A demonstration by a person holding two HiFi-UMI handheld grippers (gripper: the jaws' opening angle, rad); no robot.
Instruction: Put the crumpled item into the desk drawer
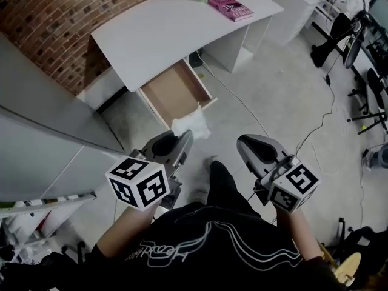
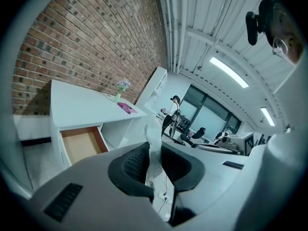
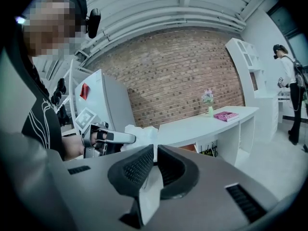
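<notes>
The left tongs (image 1: pixel 185 139) were clenched on the crumpled white paper (image 1: pixel 191 126), pinching a thin fold of it between the pads so that the loose bulk stuck out ahead of the tips. The paper hung in the air just short of the drawer's front edge, over the floor and not yet above the drawer's hollow. The desk drawer (image 1: pixel 173 93) stood pulled out from under the white tabletop (image 1: pixel 163 29), its brown wooden bottom bare, so the way in from above looked free. Carrying the paper at the tips probably meant it could be dropped in without the tongs touching the drawer's walls. Beyond the drawer, on the tabletop's far right end, lay a pink book (image 1: pixel 230 8). The right tongs (image 1: pixel 245 143), to the right of the drawer and level with the left pair, were closed together on nothing, seemingly held aside as a spare.
</notes>
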